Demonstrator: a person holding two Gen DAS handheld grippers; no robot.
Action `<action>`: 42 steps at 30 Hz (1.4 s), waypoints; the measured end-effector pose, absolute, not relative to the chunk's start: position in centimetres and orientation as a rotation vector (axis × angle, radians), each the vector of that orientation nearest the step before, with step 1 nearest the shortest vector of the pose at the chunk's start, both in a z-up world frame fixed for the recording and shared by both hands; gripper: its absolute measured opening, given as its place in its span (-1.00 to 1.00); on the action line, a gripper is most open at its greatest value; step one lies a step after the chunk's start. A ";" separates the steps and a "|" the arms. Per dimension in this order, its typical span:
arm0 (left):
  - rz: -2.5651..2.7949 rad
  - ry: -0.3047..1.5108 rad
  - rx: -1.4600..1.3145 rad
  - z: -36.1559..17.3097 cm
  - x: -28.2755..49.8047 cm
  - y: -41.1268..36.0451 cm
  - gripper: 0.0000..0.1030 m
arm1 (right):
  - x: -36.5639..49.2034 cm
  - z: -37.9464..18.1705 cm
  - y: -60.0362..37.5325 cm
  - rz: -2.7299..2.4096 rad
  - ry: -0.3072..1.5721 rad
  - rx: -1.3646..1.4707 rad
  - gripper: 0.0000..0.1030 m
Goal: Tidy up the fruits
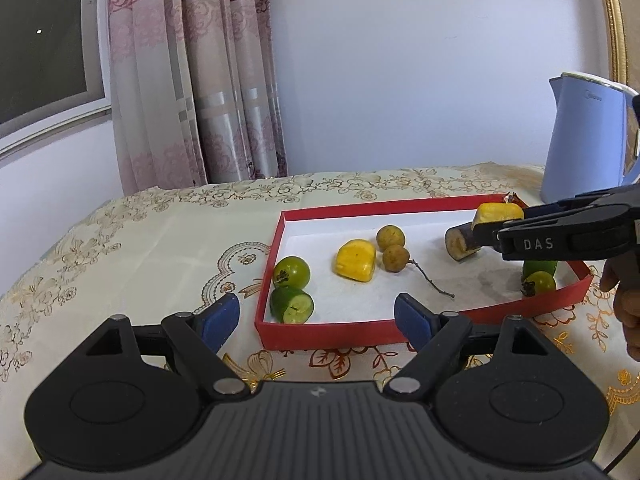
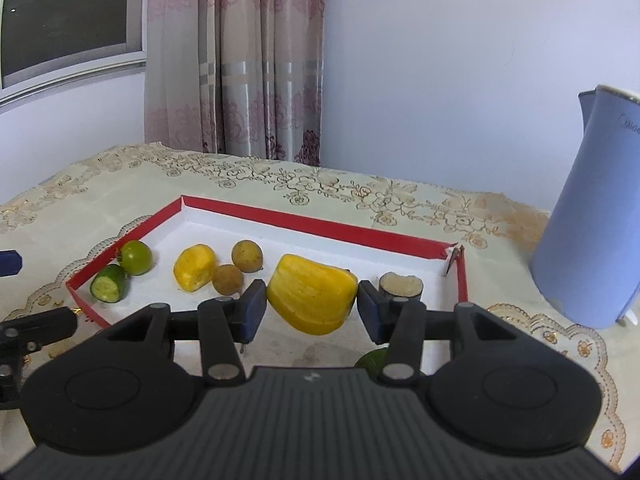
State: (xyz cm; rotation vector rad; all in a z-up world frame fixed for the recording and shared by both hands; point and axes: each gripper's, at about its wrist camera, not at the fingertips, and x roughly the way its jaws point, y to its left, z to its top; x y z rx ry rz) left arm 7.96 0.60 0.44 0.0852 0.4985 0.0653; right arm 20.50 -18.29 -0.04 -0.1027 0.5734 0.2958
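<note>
Gripping a yellow waxy fruit chunk (image 2: 313,294), the right gripper (image 2: 312,304) is being held above the shallow red-walled cardboard tray (image 2: 320,227) beside its right edge; the left gripper (image 1: 316,320), fingers apart and empty, is being held at the front wall.

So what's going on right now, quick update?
Right gripper shut on yellow fruit piece, above red tray. Left gripper open, empty, at tray's near wall. Nothing blocking.

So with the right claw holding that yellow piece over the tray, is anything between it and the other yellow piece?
Nothing blocks it outright. From the held yellow piece to the resting yellow piece, the two brown round fruits sit just beside that line, on the red tray.
</note>
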 end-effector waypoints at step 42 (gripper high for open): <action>0.058 0.492 0.063 1.3 7.1 0.4 0.96 | 13.6 3.4 -19.0 0.236 0.453 -0.117 0.29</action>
